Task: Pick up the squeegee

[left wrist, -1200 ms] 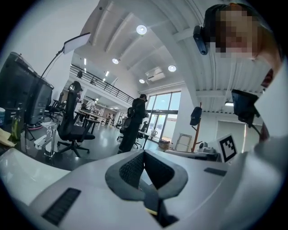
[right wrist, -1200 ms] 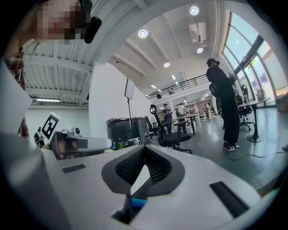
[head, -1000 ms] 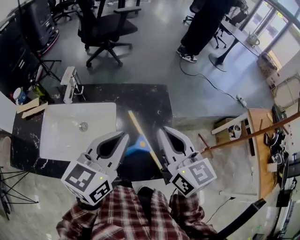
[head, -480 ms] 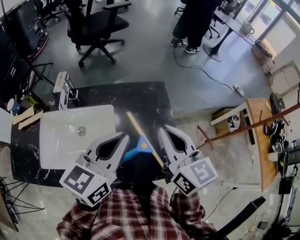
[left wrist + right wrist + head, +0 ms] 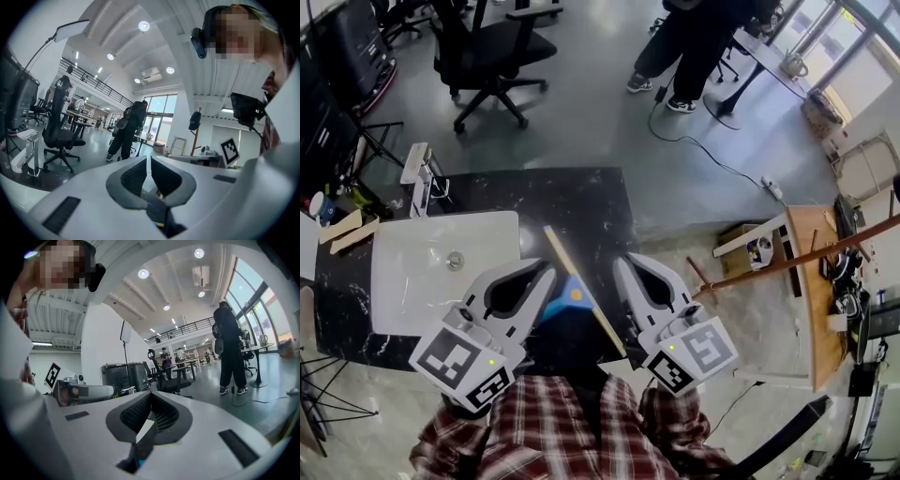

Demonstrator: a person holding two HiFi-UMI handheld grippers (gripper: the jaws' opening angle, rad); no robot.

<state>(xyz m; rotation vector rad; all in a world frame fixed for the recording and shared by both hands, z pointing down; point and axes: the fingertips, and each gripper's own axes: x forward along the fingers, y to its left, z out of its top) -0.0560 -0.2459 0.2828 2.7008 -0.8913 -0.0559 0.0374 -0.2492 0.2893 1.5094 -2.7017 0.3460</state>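
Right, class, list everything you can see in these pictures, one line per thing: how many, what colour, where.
counter: one, black marbled, middle of the head view
sink: one, white, in the counter's left part
tap: one, silvery, behind the sink
squeegee: one, blue head and wooden handle, on the counter, seen between the tongs
office chair: one nearby, black, floor beyond the counter
bystander: one, dark clothes, far side of the floor
wooden table: one, tan, right edge
left tongs: one, white, shut, empty
right tongs: one, white, shut, empty
shirt: one, red check, bottom edge
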